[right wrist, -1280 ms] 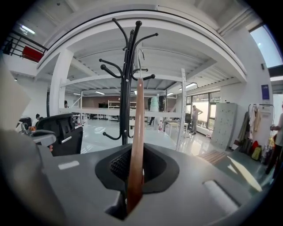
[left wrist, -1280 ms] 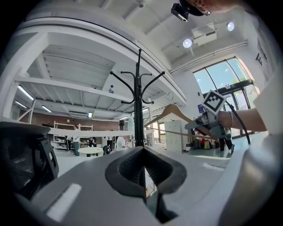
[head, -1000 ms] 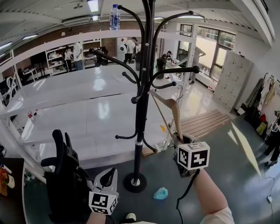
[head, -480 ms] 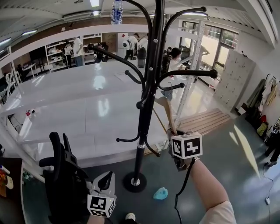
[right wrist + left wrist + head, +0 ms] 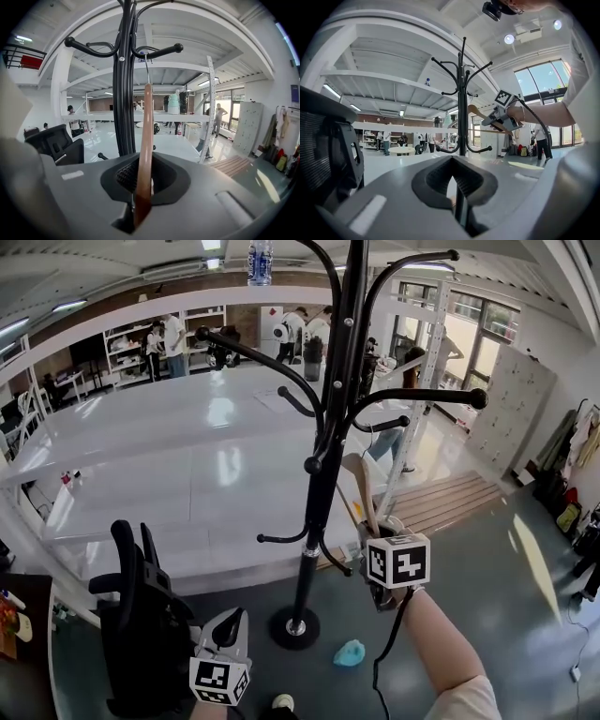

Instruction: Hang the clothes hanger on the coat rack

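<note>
Currently hanger [image 5: 144,140] sits upright, clamped in right tool [image 5: 140,192]. Its hook is just under an arm of the rack [image 5: 323,456]; can't tell if they touch. Left tool [image 5: 452,187] is low beside the chair [image 5: 141,624], pinched together on nothing, well apart from the hanger.

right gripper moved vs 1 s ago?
Yes. In the head view the right gripper, shut on the wooden hanger, has shifted left, closer to the coat rack pole.
</note>
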